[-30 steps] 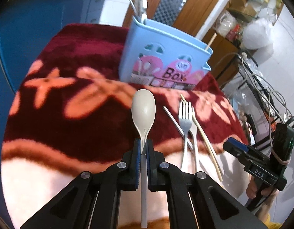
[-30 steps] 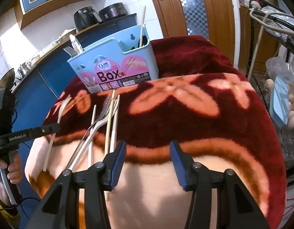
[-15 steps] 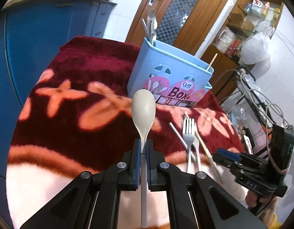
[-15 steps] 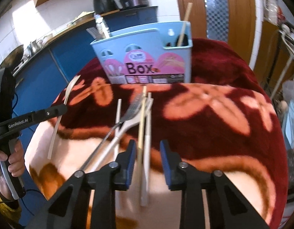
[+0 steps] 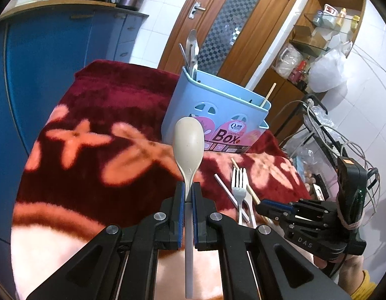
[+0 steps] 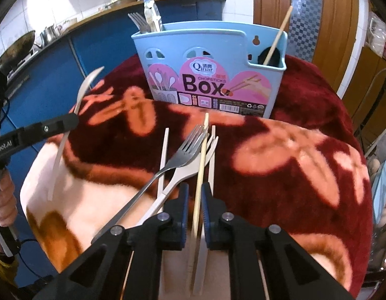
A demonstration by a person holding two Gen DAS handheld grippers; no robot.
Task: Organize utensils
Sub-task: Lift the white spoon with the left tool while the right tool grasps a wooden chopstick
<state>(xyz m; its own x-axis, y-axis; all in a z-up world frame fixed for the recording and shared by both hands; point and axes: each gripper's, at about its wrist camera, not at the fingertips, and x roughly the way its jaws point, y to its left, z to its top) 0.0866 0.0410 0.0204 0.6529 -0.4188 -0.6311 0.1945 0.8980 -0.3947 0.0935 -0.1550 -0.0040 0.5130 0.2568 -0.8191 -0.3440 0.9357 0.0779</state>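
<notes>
My left gripper is shut on the handle of a beige spoon, held above the blanket with its bowl pointing at the blue utensil box. In the right wrist view my right gripper reaches over a pile of utensils. Its jaws are closing around a wooden chopstick, with a thin gap still showing on the left side. A metal fork, a beige fork and a pale chopstick lie beside it.
The box holds metal cutlery in its left compartment and one wooden chopstick in its right. A red flowered blanket covers the table. Blue cabinets stand to the left, a wire rack with eggs to the right.
My right gripper moved left over the utensil pile and its jaws narrowed from wide open to close around the wooden chopstick. My left gripper tilted up a little with the spoon.
</notes>
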